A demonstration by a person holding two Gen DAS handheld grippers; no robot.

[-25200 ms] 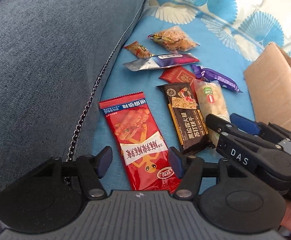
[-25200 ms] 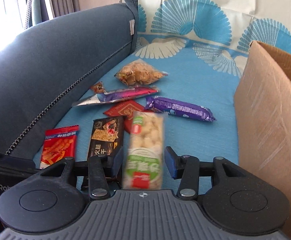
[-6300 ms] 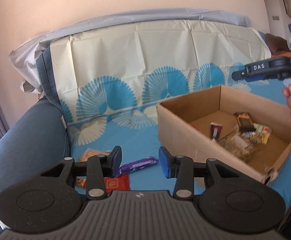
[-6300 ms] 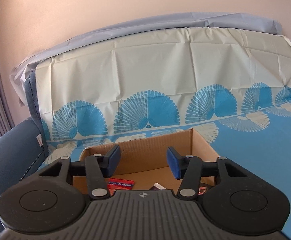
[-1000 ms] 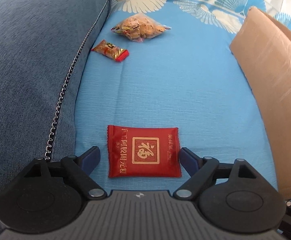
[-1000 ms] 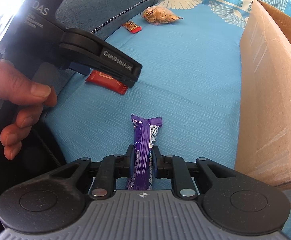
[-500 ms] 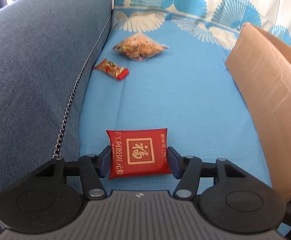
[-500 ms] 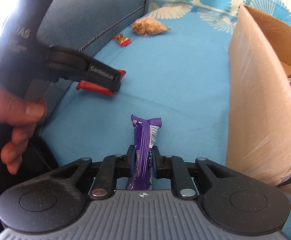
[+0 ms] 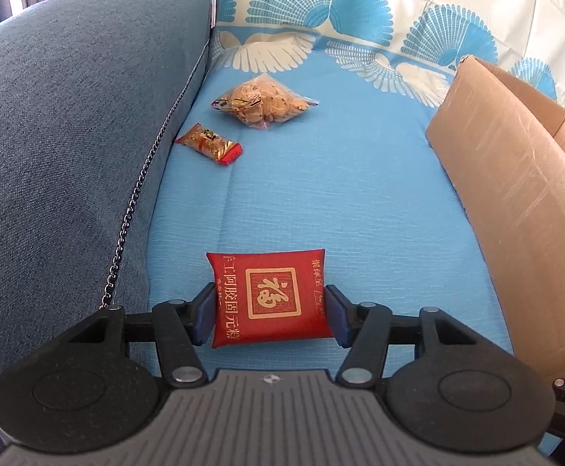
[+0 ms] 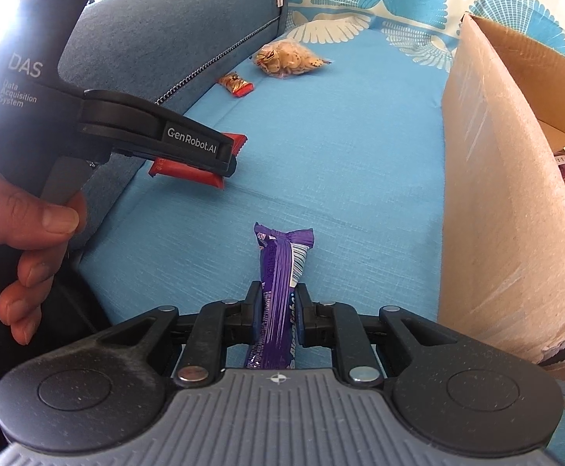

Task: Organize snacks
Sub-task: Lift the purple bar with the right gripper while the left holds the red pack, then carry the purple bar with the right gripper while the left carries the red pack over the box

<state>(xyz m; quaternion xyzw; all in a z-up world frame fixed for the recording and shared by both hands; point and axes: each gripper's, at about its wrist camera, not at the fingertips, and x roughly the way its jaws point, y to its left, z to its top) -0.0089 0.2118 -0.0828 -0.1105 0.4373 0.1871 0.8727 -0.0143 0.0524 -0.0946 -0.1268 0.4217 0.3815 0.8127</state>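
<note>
Left gripper (image 9: pixel 270 312) angled downward, jaws clamped on red packet (image 9: pixel 268 297). Right gripper (image 10: pixel 278 320) angled downward, jaws nearly closed, pinching purple bar (image 10: pixel 276 291). Left hand (image 10: pixel 30 240) wraps handle.

Red packet (image 9: pixel 270 303) clamped between the left gripper (image 9: pixel 270 316) pads: gold framed character 福 at centre, a column reading 手工阿胶固元糕 on its left side, smaller gold characters on the right too fine to read. Left gripper body, up-left of the right gripper (image 10: pixel 278 312): "DAS / Data Acquisition System" on the handle, "GenRobot.AI" on the finger arm. Purple bar (image 10: pixel 278 291) between the right gripper's pads: a barcode and white lettering, not legible.
</note>
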